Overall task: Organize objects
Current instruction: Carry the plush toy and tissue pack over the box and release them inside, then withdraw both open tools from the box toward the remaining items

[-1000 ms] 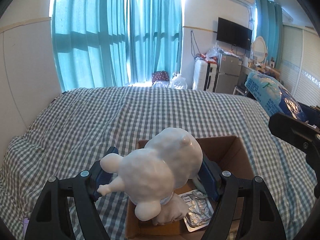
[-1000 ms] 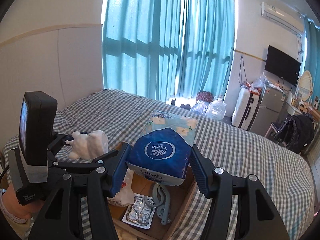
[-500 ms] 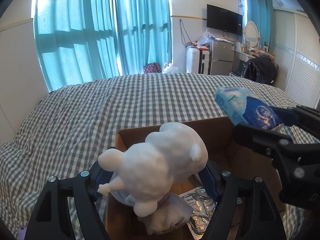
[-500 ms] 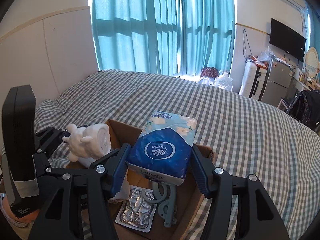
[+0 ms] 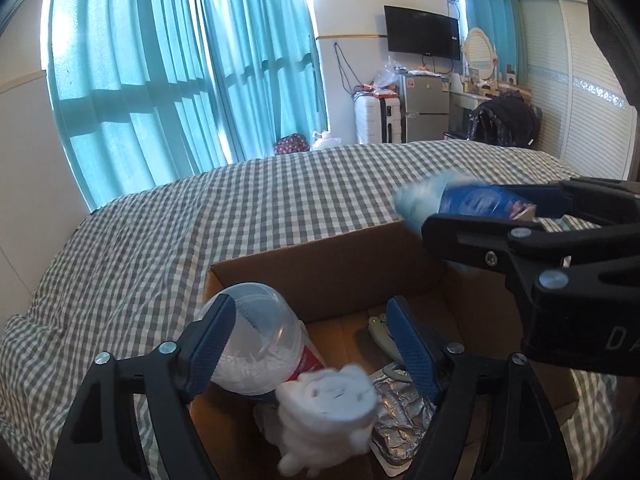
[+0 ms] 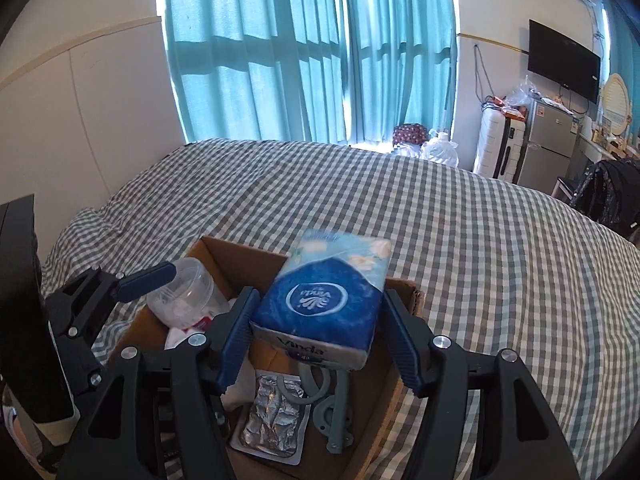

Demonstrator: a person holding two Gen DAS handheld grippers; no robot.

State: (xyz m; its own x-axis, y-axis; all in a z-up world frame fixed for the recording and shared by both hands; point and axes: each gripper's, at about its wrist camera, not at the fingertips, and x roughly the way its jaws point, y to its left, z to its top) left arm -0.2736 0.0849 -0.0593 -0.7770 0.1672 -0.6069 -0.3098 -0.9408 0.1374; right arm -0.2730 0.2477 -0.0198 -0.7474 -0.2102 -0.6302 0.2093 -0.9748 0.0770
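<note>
A brown cardboard box [image 5: 320, 264] sits on the checked bed. My left gripper [image 5: 310, 344] is open above its left part, and the white plush toy [image 5: 326, 412] lies blurred just below the jaws inside the box. A clear plastic cup [image 5: 256, 348] lies beside it. My right gripper [image 6: 320, 332] is shut on a blue Vinda tissue pack [image 6: 324, 300] and holds it over the box [image 6: 236, 256]. The pack also shows in the left wrist view [image 5: 464, 200].
In the box lie a foil blister pack [image 6: 274, 416], a grey plastic hook [image 6: 332, 408] and the cup [image 6: 184, 292]. The checked bedspread [image 6: 480, 260] spreads all around. Teal curtains, a fridge [image 6: 548, 140] and a suitcase stand beyond the bed.
My left gripper has opened and let go of the white plush toy, which dropped into the box. My right gripper with the tissue pack has moved lower over the box.
</note>
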